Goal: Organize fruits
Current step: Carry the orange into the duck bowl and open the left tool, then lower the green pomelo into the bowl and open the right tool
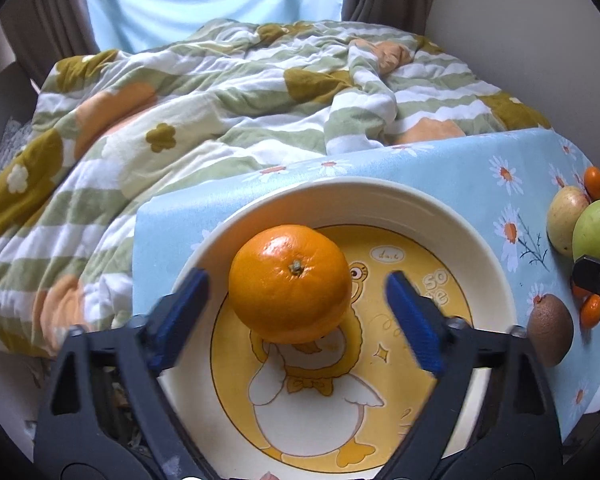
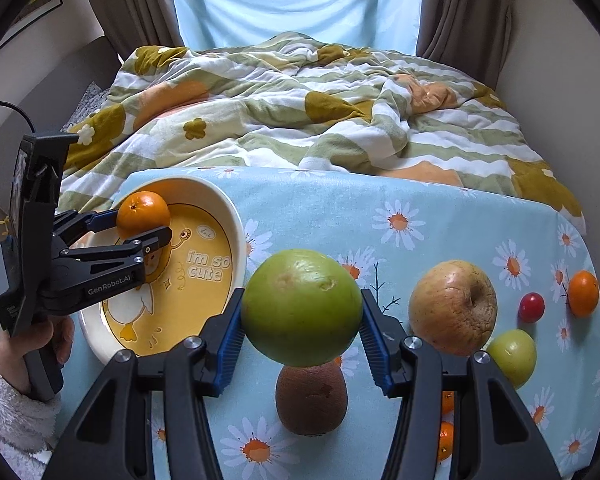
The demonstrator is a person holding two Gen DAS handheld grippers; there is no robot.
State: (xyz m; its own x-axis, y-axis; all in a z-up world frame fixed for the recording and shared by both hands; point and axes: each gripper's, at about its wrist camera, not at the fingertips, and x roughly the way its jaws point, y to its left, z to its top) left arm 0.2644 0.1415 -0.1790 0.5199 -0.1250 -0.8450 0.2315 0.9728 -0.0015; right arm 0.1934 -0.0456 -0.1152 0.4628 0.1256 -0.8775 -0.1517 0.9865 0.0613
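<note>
Left gripper [image 1: 296, 300]: jaws spread wide, pads clear of the orange [image 1: 290, 282] on both sides. The orange sits in the duck plate [image 1: 380, 204], toward its 11 o'clock rim in the left wrist view. Right gripper [image 2: 302, 320]: pads pinch the large green fruit [image 2: 302, 308], held above the kiwi [image 2: 311, 398]. On the daisy cloth [image 2: 340, 208], the yellow apple [image 2: 452, 306] lies at 3 o'clock of the green fruit, a small green fruit [image 2: 512, 356] at 4 o'clock
</note>
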